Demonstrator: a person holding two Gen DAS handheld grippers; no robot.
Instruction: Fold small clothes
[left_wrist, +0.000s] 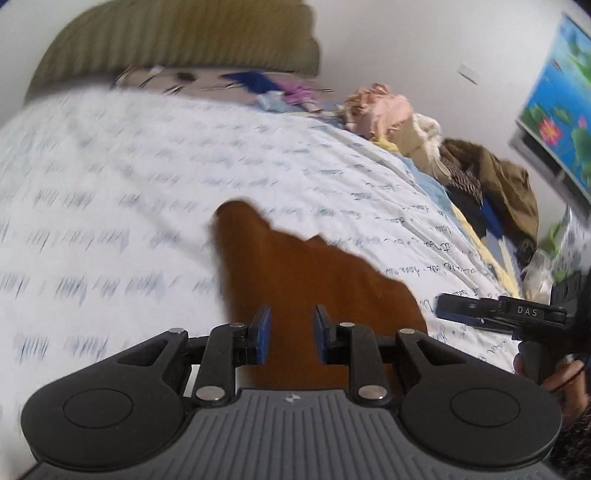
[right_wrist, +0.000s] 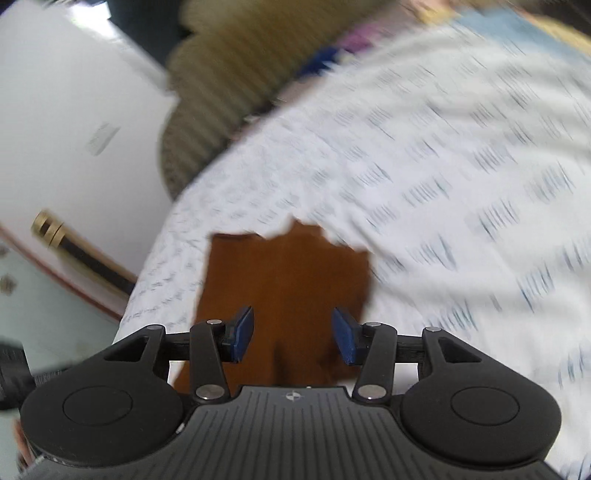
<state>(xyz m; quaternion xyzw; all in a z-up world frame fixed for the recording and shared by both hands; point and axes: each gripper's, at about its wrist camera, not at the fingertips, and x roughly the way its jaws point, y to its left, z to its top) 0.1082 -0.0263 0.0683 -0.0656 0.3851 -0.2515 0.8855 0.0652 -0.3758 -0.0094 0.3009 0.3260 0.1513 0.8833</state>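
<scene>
Lengthwise, brown cloth (left_wrist: 314, 273) runs away from camera.

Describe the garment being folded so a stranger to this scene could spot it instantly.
A bed sheet, white with blue script print, fills the view. The rust-brown cloth lies on it, just ahead of the left gripper. It is the only plain, dark patch there.

A plain rust-brown garment (left_wrist: 317, 280) lay spread on the white patterned bedsheet (left_wrist: 129, 184) near its front edge, its far edge uneven.
</scene>
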